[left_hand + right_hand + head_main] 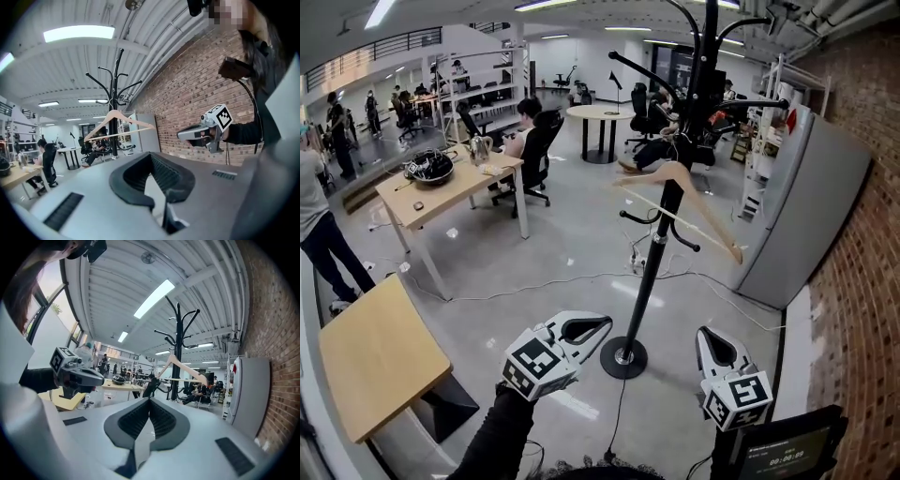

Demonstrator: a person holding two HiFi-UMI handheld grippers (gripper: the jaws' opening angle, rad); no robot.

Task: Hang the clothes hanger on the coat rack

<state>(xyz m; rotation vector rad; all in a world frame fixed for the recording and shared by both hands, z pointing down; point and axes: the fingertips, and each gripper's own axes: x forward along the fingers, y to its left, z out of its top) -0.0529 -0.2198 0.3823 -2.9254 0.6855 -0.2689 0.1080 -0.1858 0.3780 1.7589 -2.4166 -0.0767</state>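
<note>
A wooden clothes hanger [673,172] hangs from a hook of the black coat rack [649,281], tilted down to the right, with nothing gripping it. It also shows as the hanger [112,115] in the left gripper view and the hanger [180,364] in the right gripper view. My left gripper [603,322] is low, left of the rack's round base [625,357], shut and empty. My right gripper [706,334] sits to the right of the base, jaws together, nothing between them. Both point toward the rack from well short of the hanger.
A grey cabinet [811,206] stands against the brick wall [862,291] on the right. There is a wooden table [375,356] at the near left and a desk [450,187] with seated people beyond it. A cable [534,286] runs across the floor. A screen [787,455] is at the bottom right.
</note>
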